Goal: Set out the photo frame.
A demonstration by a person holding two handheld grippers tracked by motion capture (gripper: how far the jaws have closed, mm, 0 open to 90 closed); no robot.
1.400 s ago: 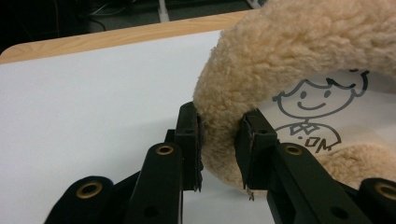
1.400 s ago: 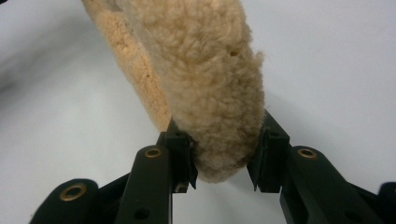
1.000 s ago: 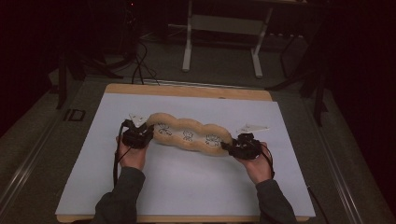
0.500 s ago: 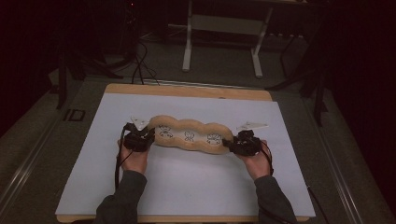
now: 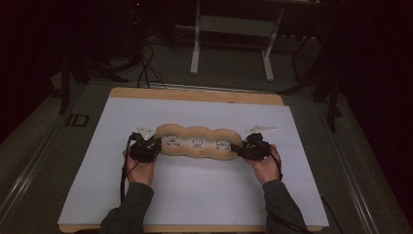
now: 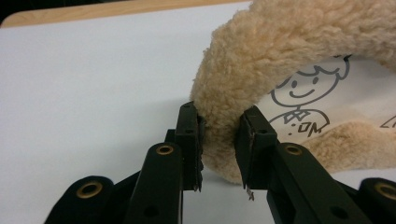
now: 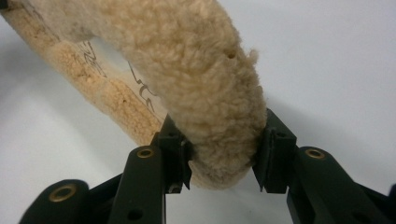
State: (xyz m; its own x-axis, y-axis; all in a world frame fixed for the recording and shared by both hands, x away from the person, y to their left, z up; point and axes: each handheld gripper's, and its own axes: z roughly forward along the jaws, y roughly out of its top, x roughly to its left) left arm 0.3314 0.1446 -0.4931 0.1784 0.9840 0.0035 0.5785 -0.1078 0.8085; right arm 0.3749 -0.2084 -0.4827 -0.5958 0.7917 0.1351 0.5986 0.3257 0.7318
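A long tan fleece cushion [image 5: 197,142] with cartoon drawings on its pale inner panel lies across the white sheet [image 5: 195,200]. My left gripper [image 5: 155,146] holds its left end. In the left gripper view my gripper [image 6: 219,114] pinches the fleece rim [image 6: 261,56], beside a drawn smiling figure [image 6: 303,100]. My right gripper [image 5: 239,148] is at the cushion's right end. In the right gripper view my gripper [image 7: 223,135] has the thick fleece rim [image 7: 205,79] between its pads. These jaws have just been opening, and both pads still touch the fleece.
The white sheet covers a wooden table [image 5: 195,95] with free sheet in front of and behind the cushion. A metal stand [image 5: 234,29] and cables [image 5: 146,68] are on the dark floor beyond the table's far edge.
The cushion lies slightly more level across the sheet than a second ago. Both hands have hardly moved.
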